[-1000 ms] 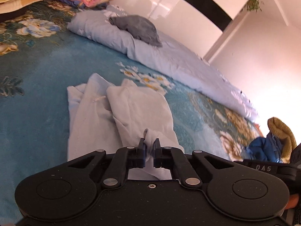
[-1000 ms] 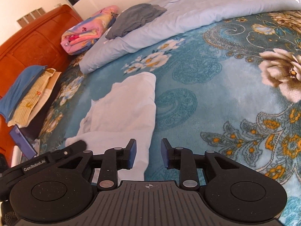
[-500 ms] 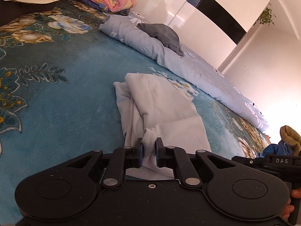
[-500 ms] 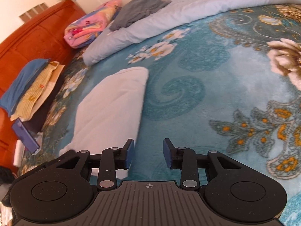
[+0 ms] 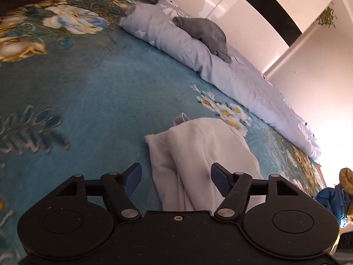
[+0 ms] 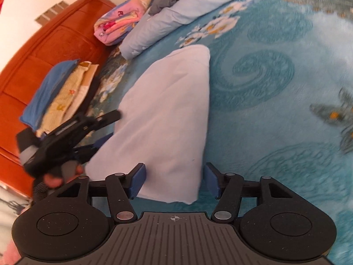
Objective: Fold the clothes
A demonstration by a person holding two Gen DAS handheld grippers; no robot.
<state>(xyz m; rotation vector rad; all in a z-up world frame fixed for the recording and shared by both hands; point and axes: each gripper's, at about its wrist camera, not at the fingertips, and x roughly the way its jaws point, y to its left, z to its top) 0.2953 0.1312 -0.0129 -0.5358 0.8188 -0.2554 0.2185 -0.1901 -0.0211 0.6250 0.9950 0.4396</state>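
Note:
A pale white garment point(image 5: 198, 159) lies folded into a narrow strip on the teal flowered blanket point(image 5: 88, 92). It also shows in the right wrist view point(image 6: 167, 119) as a smooth folded slab. My left gripper point(image 5: 176, 180) is open, with the garment's near end between its blue pads but not pinched. In the right wrist view the left gripper point(image 6: 103, 130) sits at the garment's left edge. My right gripper point(image 6: 175, 182) is open wide, its pads on either side of the garment's near end.
A rolled light-blue duvet point(image 5: 220, 70) with a grey garment point(image 5: 205, 33) on it lies at the far side. A pink folded blanket point(image 6: 123, 24) and a blue and yellow clothes stack point(image 6: 59, 92) sit by the orange headboard point(image 6: 44, 48). Blue clothing point(image 5: 333, 198) lies at the right.
My left gripper has opened and let go of the garment's edge. My right gripper has opened wider and moved over the garment's near end. The garment now lies folded flat.

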